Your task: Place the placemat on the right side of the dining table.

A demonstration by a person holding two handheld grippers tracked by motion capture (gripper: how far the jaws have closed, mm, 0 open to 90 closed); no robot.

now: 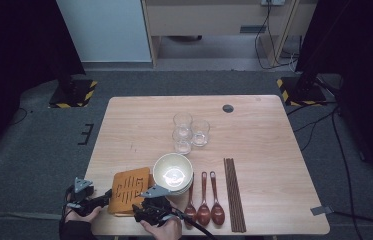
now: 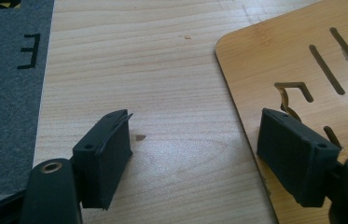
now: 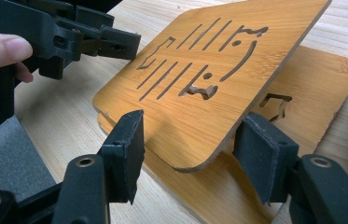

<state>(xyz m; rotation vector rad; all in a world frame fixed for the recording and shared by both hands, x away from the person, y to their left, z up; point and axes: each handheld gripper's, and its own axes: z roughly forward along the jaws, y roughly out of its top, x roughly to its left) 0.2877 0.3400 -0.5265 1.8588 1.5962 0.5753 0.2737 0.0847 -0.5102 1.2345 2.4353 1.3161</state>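
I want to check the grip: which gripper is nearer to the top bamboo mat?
Right. The right gripper has its jaws around the raised near corner of the top bamboo mat; the left gripper touches its far edge.

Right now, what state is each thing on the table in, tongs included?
Top mat: tilted, one edge raised off the one beneath.
Lower mat: flat on the table.
Left tongs: open, straddling a mat edge.
Right tongs: either side of the tilted mat's corner; grip unclear.
Glasses: upright, empty.
Bowls: stacked, upright.
Spoons: lying flat, side by side.
Chopsticks: lying flat together.
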